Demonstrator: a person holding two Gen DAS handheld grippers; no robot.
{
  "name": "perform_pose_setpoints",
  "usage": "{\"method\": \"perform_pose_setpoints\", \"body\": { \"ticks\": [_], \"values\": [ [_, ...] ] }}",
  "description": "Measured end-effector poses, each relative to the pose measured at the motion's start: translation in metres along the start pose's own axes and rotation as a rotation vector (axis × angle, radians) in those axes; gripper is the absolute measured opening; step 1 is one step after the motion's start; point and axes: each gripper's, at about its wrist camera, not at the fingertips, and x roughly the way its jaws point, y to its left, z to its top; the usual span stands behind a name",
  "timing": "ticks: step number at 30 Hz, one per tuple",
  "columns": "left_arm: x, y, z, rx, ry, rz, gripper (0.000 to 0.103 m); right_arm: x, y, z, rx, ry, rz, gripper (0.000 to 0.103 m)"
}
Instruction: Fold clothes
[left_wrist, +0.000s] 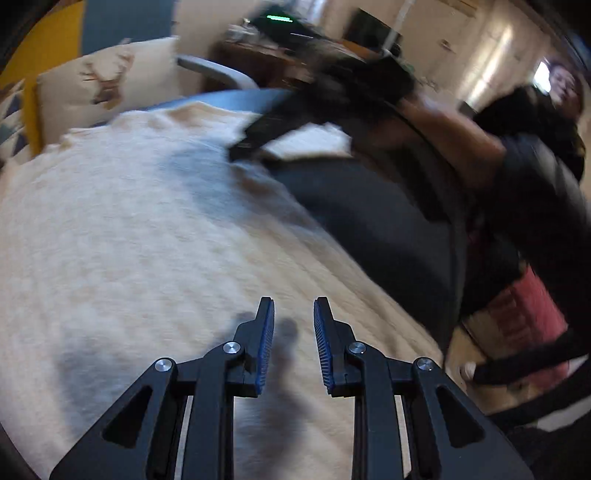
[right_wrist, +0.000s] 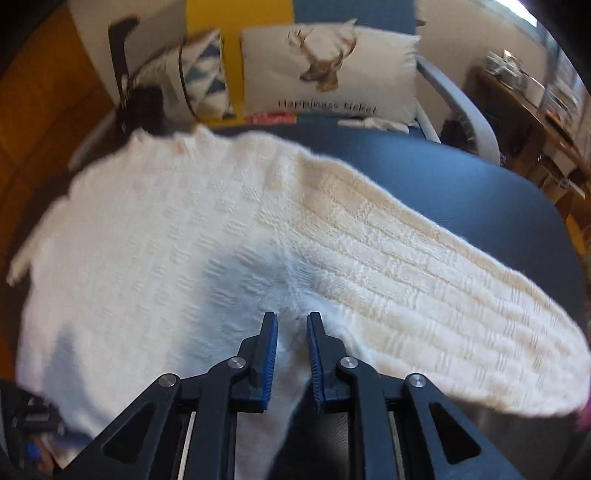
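Note:
A cream knit sweater (left_wrist: 129, 221) lies spread over a dark blue padded seat (left_wrist: 369, 206). My left gripper (left_wrist: 294, 314) hovers just above the knit, open, with nothing between its blue pads; its shadow falls on the fabric. In the right wrist view the sweater (right_wrist: 166, 221) stretches away with one sleeve (right_wrist: 424, 277) running out to the right. My right gripper (right_wrist: 291, 325) is shut on a raised fold of the sweater near the sleeve's base, and white fabric fills the gap. In the left wrist view the right gripper (left_wrist: 255, 136) is a dark blur at the sweater's far edge.
A deer-print pillow (right_wrist: 328, 70) and a triangle-patterned pillow (right_wrist: 199, 74) lean at the back of the seat. A grey armrest (right_wrist: 461, 107) curves at the right, with a wooden desk (right_wrist: 535, 110) behind it. A person (left_wrist: 535, 184) in dark clothes stands to the right.

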Motion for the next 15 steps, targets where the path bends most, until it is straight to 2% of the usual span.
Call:
{"method": "perform_pose_setpoints", "body": {
  "ticks": [3,7,10,12,15],
  "values": [
    [0.010,-0.013,-0.002,0.021,0.018,-0.027,0.024,0.006,-0.007,-0.006,-0.029,0.008,-0.001,0.011],
    [0.022,-0.031,-0.005,0.049,0.042,-0.063,0.025,0.002,-0.018,-0.009,0.010,0.003,0.038,0.011],
    [0.023,-0.034,0.008,0.037,0.007,-0.111,0.025,-0.012,-0.018,-0.005,0.016,-0.036,0.067,0.011],
    [0.037,-0.038,0.011,0.035,0.029,-0.127,0.025,-0.011,-0.016,0.003,0.006,-0.042,0.043,0.011],
    [0.058,-0.043,0.016,0.031,0.061,-0.150,0.025,0.011,-0.020,0.012,0.012,0.007,0.011,0.011]
  ]
}}
